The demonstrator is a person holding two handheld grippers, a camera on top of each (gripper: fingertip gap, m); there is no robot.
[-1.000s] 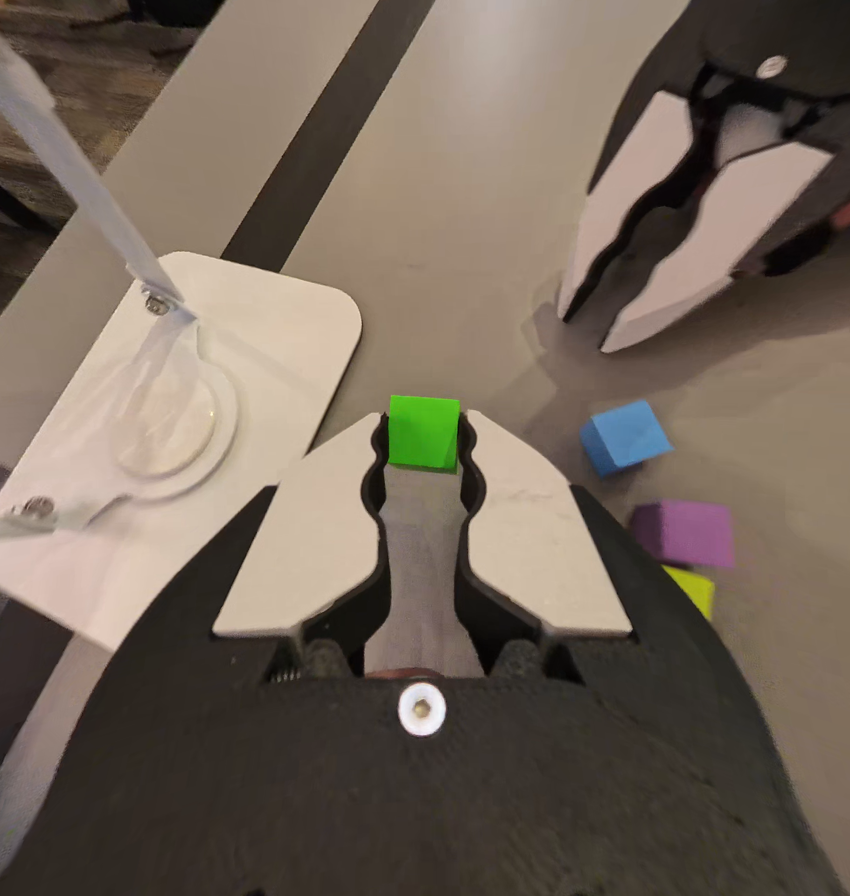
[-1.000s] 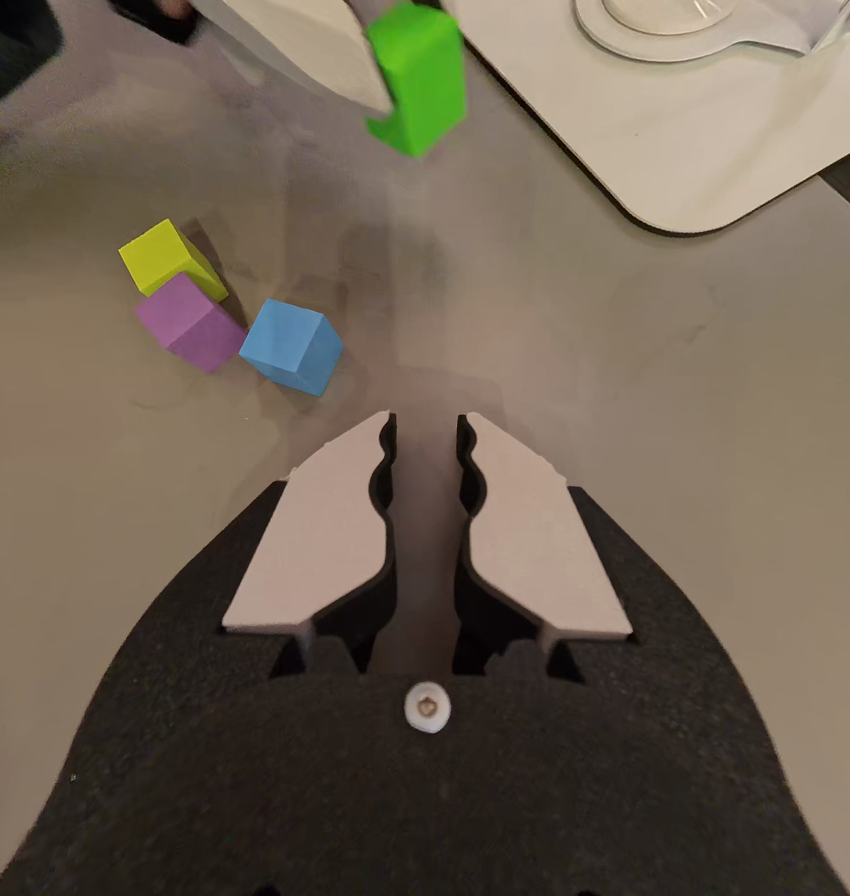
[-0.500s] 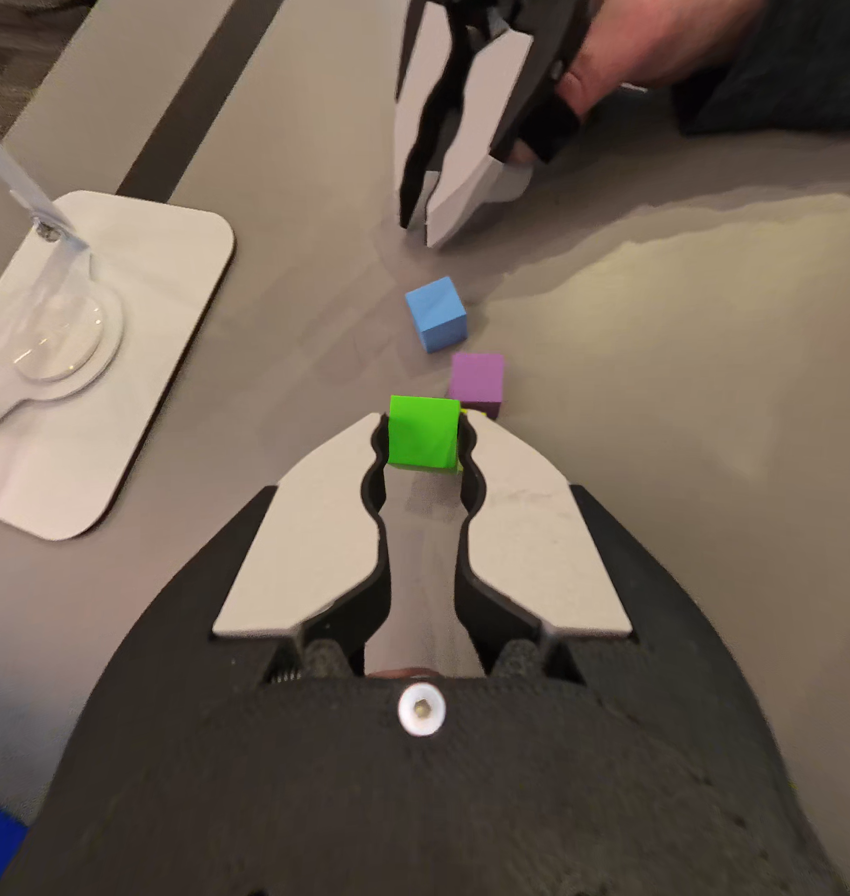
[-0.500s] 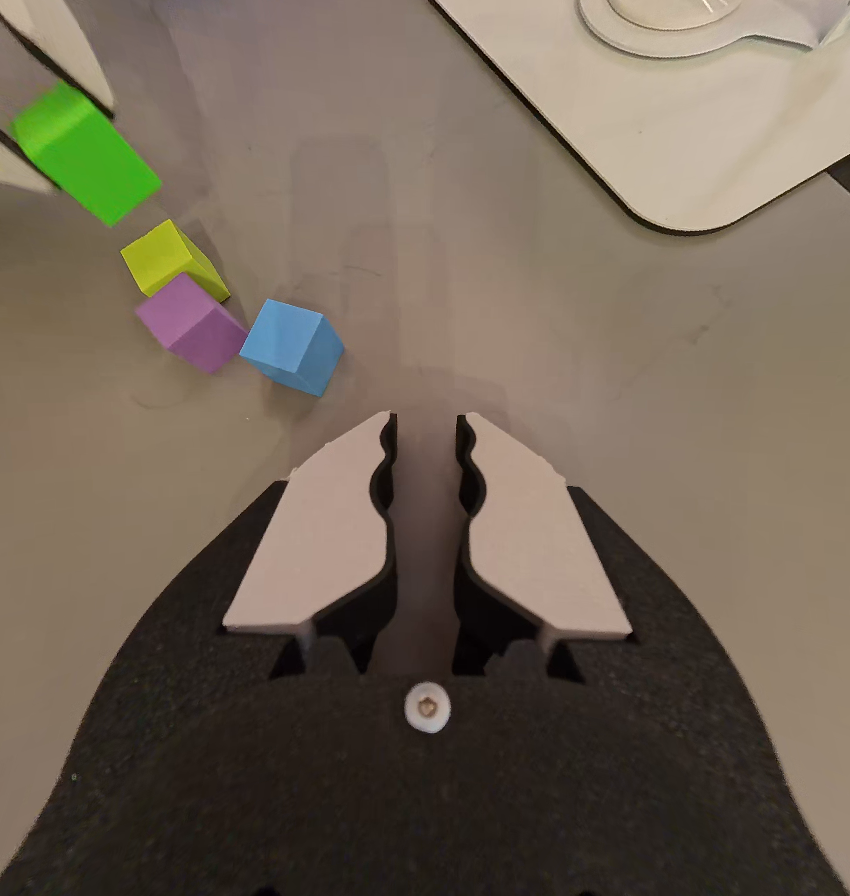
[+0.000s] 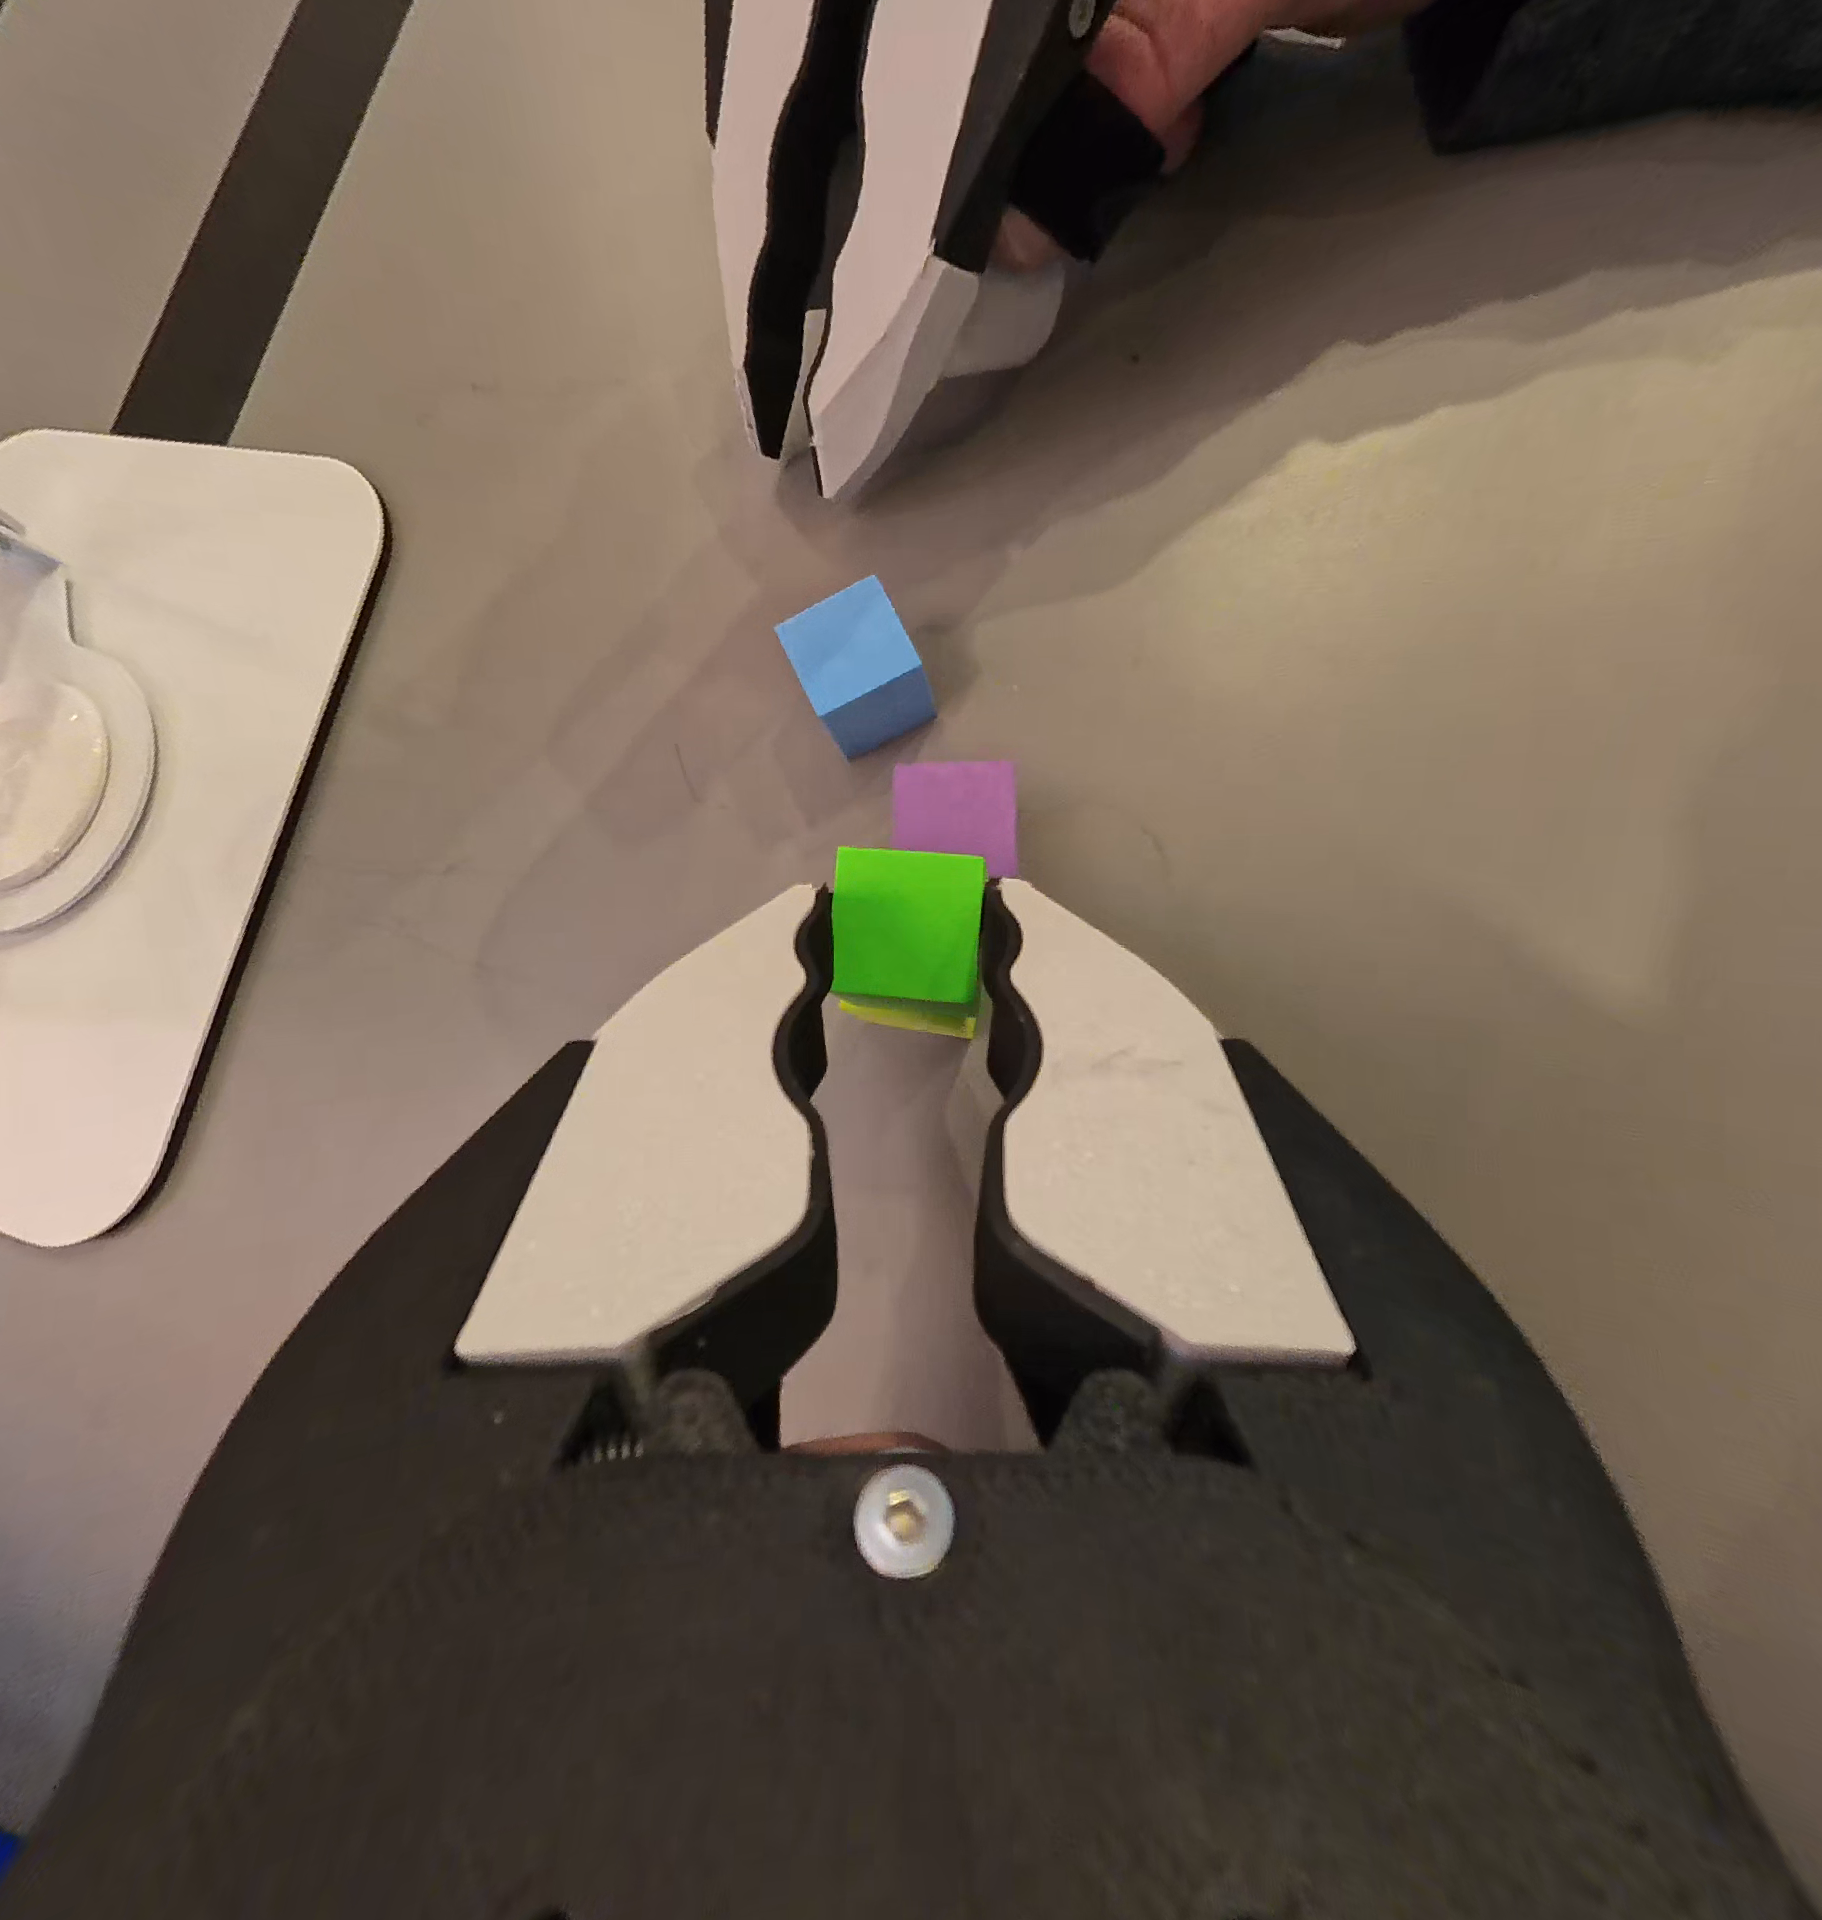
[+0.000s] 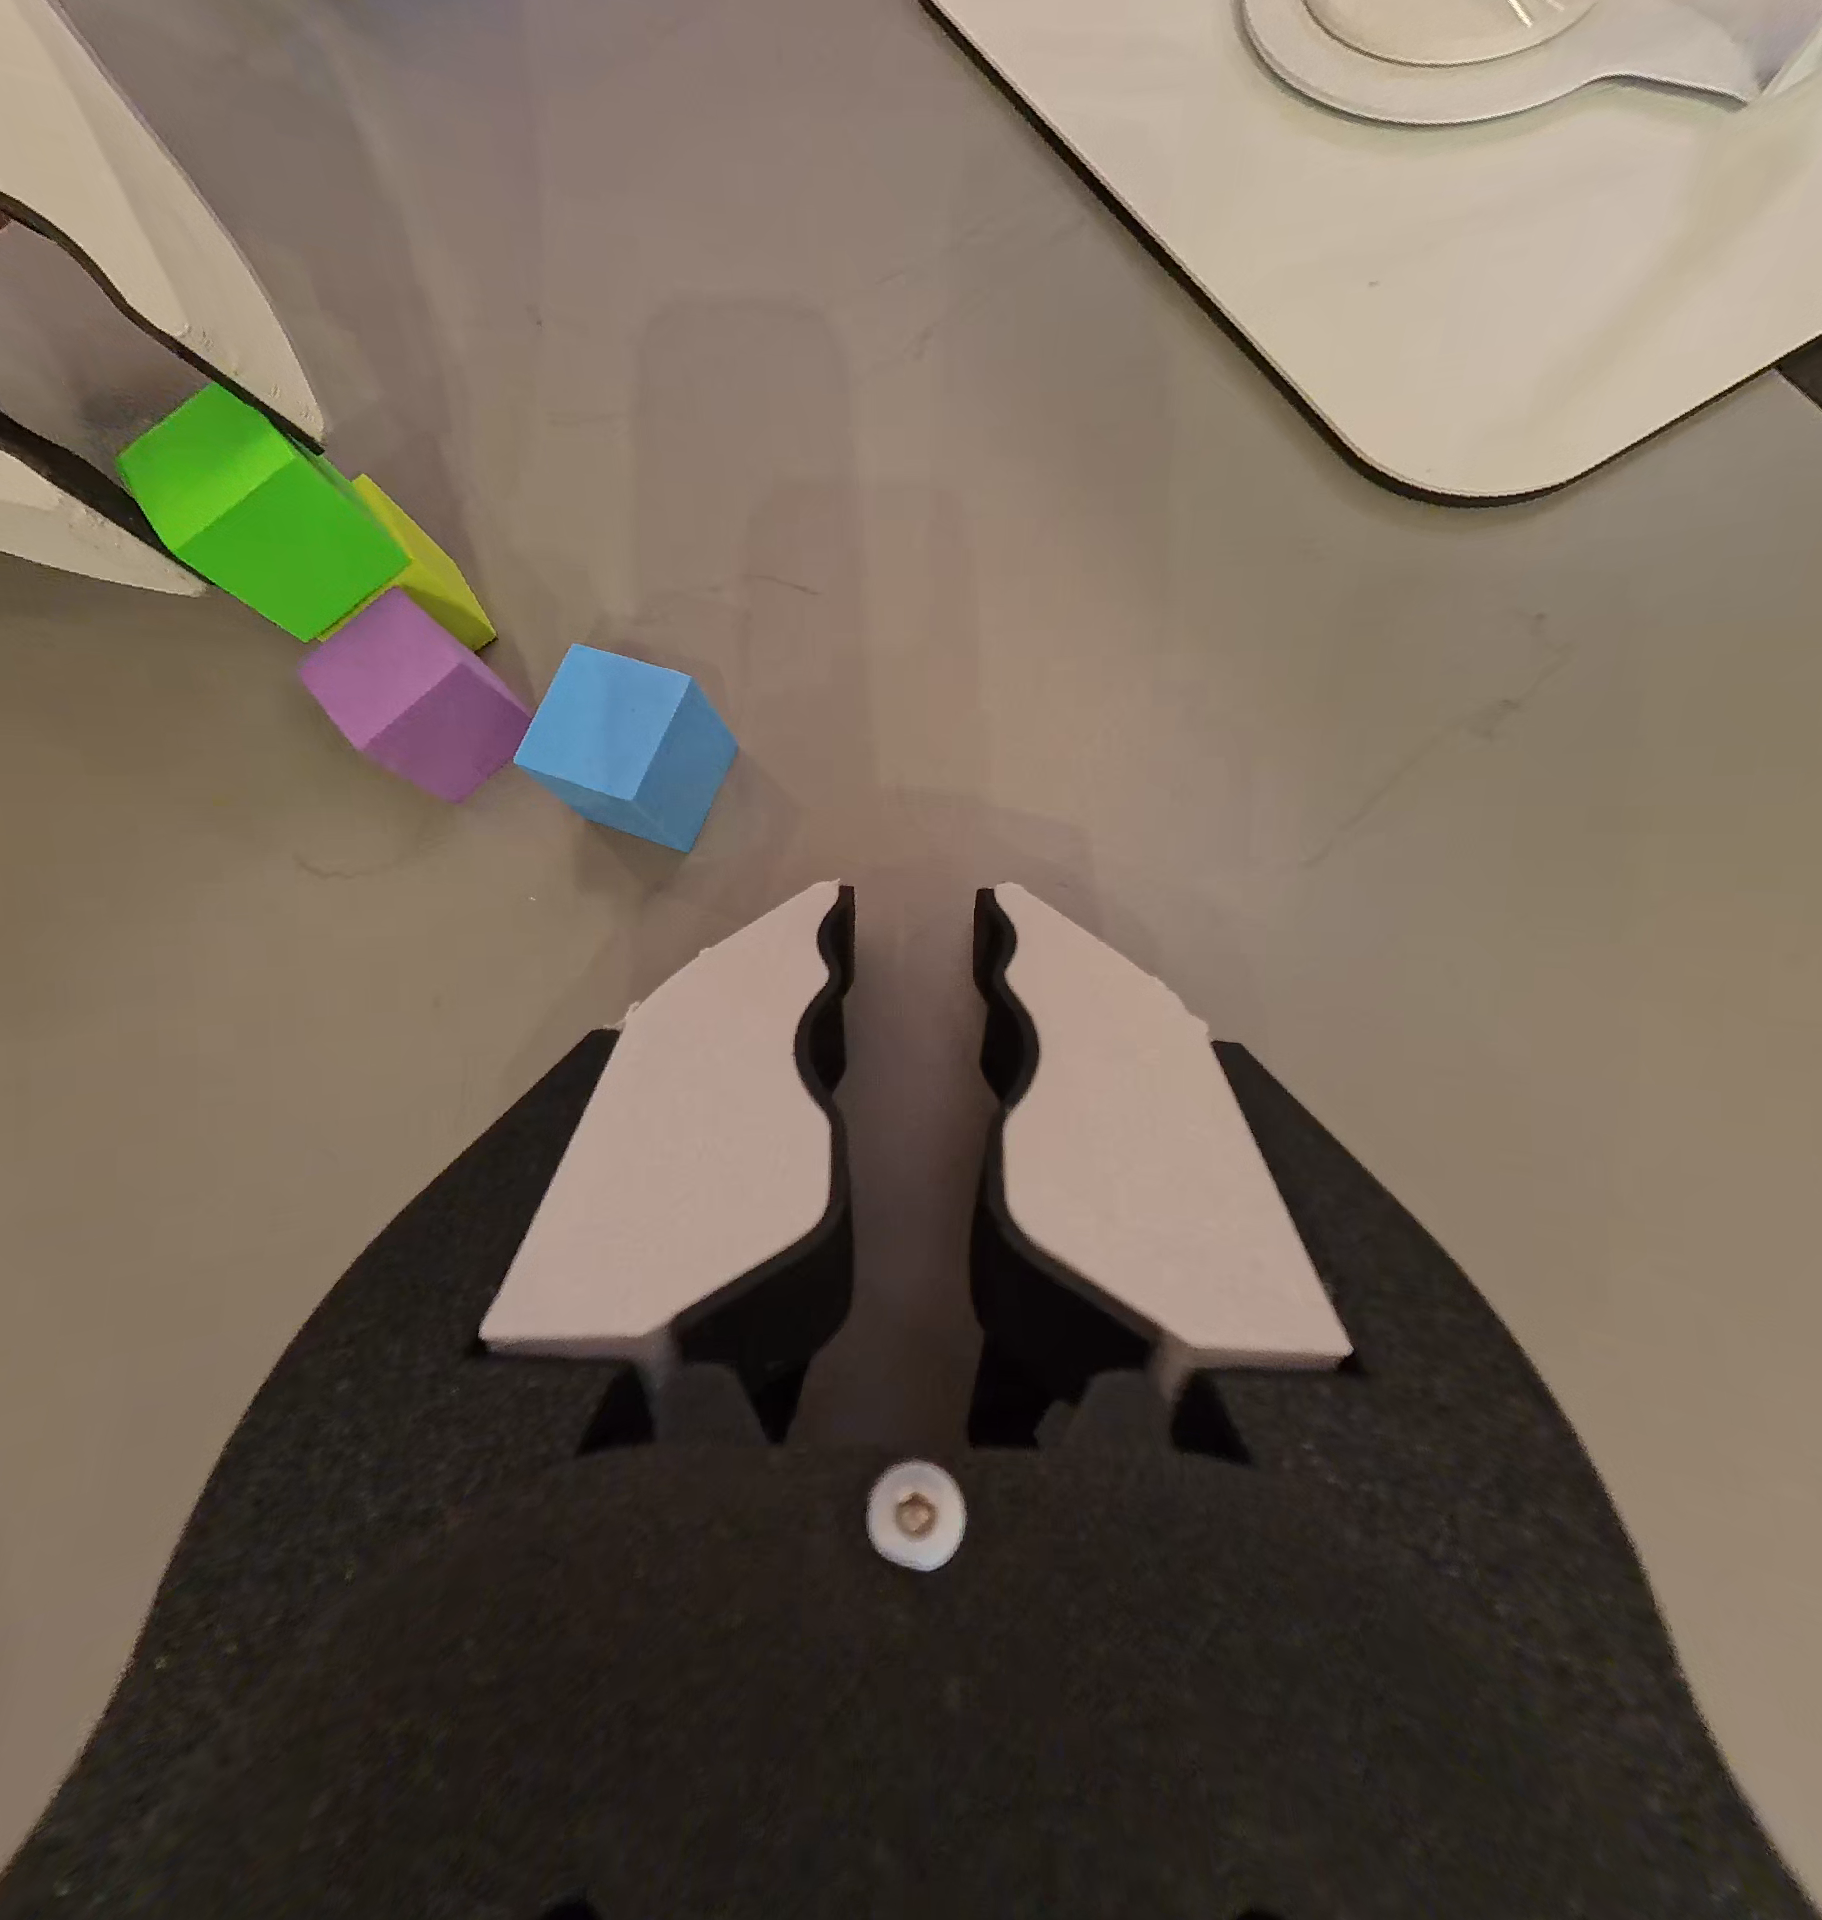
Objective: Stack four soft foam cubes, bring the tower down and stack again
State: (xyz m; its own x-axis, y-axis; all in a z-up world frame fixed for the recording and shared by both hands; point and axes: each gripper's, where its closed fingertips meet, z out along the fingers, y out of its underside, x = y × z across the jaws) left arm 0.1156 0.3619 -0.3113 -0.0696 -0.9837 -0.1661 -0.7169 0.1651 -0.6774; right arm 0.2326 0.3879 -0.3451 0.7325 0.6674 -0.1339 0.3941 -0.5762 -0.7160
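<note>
Clamped between the two white fingertips of the left gripper (image 5: 907,904) is a bright green soft foam cube (image 5: 907,925), with both dark wavy pads pressed against its sides. It is held directly over a yellow-green foam cube (image 6: 439,571), of which only a thin edge is seen beneath it in the left wrist view; whether the two cubes touch cannot be told. In the right wrist view, going from left to right, the left gripper's white fingers (image 6: 252,343) are seen at the left edge of the picture, with the green cube at their tips and the yellow-green cube behind it. A purple foam cube (image 6: 413,696) lies on the grey desk (image 6: 1198,727) just beside the yellow-green one, and a light blue foam cube (image 6: 626,743) lies next, one corner close against the purple cube. To the right of the cubes, the right gripper (image 6: 912,904) is held over bare desk with its fingers parted and nothing between them. A white flat board with rounded corners (image 6: 1458,312) lies towards the far right corner, and a clear plastic fixture (image 6: 1509,52) is mounted on it. In the left wrist view, a hand (image 5: 1146,73) is seen on the right gripper's handle.
</note>
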